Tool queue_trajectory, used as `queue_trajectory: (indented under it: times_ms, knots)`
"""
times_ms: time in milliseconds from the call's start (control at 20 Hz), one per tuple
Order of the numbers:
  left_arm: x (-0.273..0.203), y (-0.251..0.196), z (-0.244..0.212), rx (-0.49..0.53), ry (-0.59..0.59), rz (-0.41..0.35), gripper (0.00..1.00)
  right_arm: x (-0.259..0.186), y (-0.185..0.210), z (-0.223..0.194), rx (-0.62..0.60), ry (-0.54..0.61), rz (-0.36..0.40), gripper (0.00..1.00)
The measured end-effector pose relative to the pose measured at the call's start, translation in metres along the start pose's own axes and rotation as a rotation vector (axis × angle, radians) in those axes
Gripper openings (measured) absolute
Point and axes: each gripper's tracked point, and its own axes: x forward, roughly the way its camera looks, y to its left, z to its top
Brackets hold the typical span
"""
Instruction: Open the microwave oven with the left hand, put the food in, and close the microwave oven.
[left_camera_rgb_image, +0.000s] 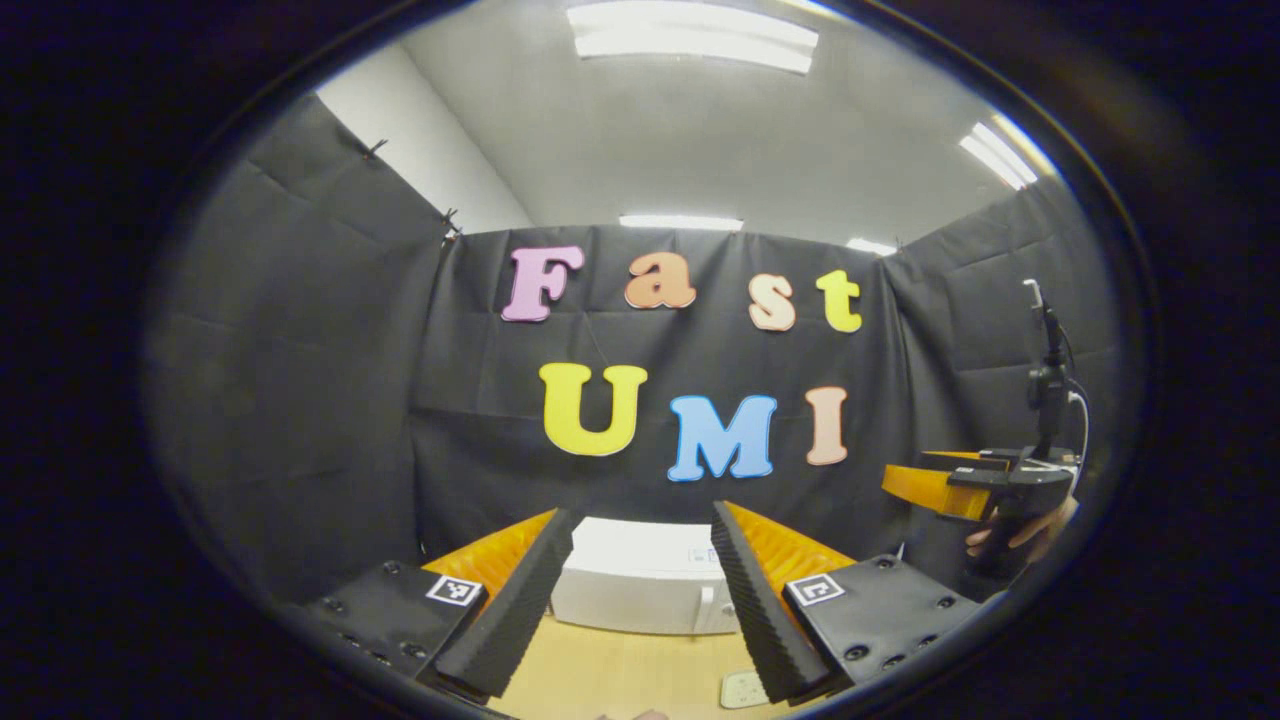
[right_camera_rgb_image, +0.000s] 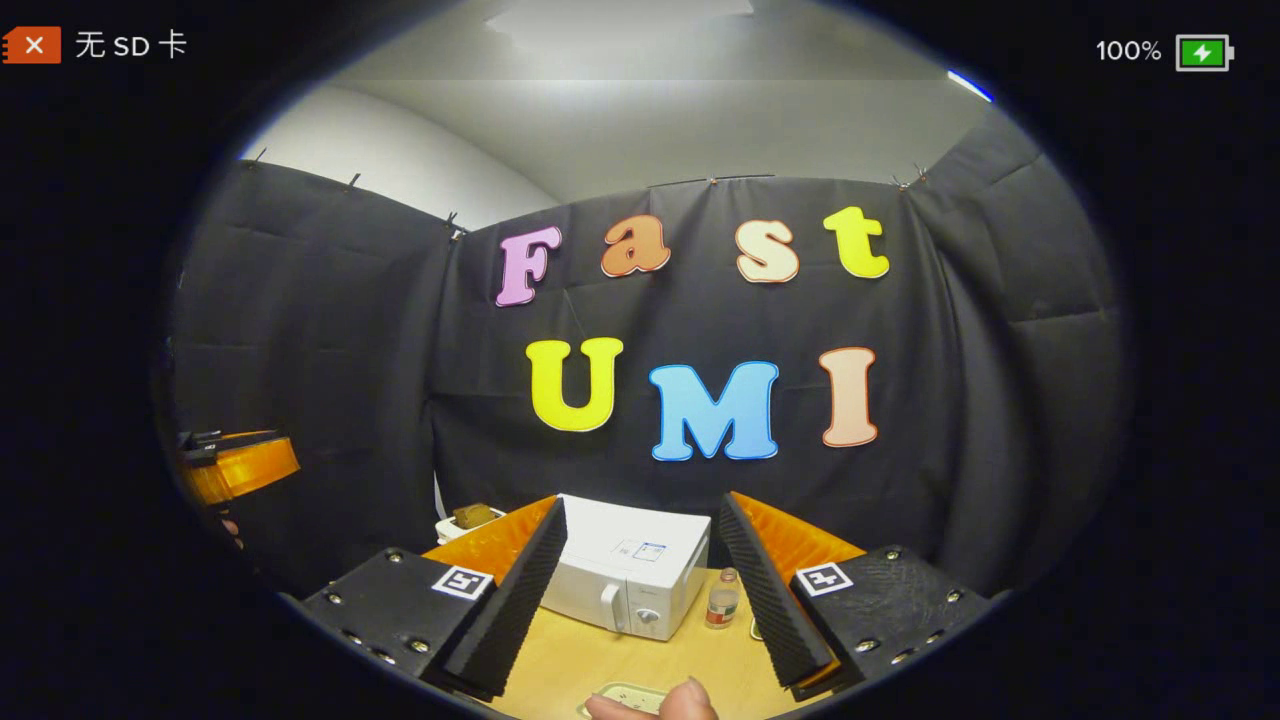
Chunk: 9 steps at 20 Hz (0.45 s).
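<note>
The white microwave (left_camera_rgb_image: 640, 590) stands shut on the wooden table, straight ahead and low between the fingers of my left gripper (left_camera_rgb_image: 640, 515), which is open and empty. In the right gripper view the microwave (right_camera_rgb_image: 625, 580) shows its door handle (right_camera_rgb_image: 610, 605) and a knob. My right gripper (right_camera_rgb_image: 640, 505) is also open and holds nothing. A brown piece of food on a white dish (right_camera_rgb_image: 470, 517) sits left of the microwave, near the wall. Both grippers hover above the table, well short of the oven.
A small bottle (right_camera_rgb_image: 722, 598) stands just right of the microwave. A fingertip (right_camera_rgb_image: 660, 700) and a pale dish (right_camera_rgb_image: 620, 695) lie at the table's near edge. The right gripper (left_camera_rgb_image: 960, 485) and the hand (left_camera_rgb_image: 1020, 530) holding it appear far right, the left gripper (right_camera_rgb_image: 235, 465) far left.
</note>
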Motion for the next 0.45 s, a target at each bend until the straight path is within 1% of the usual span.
queue_trajectory:
  times_ms: [50,200,250,350,400,450]
  knots:
    - [-0.003,0.013,-0.006,-0.005,0.02,0.016,0.99,0.0,0.0,-0.001,0.005,0.003,-0.013,0.94]
    - [-0.006,0.039,-0.006,-0.007,0.024,0.036,0.99,0.007,0.006,0.0,0.013,-0.014,-0.059,0.94]
    - [-0.006,0.046,-0.003,-0.007,0.018,0.042,0.95,0.01,0.01,0.002,0.0,-0.015,-0.068,0.94]
    - [-0.006,0.057,-0.004,0.0,0.01,0.05,0.95,0.014,0.025,0.0,-0.028,-0.014,-0.07,0.94]
    - [-0.004,0.06,-0.004,0.005,0.007,0.046,0.9,0.014,0.03,0.0,-0.038,-0.014,-0.068,0.94]
    - [-0.004,0.063,-0.003,0.009,0.006,0.043,0.9,0.014,0.031,0.001,-0.047,-0.015,-0.07,0.94]
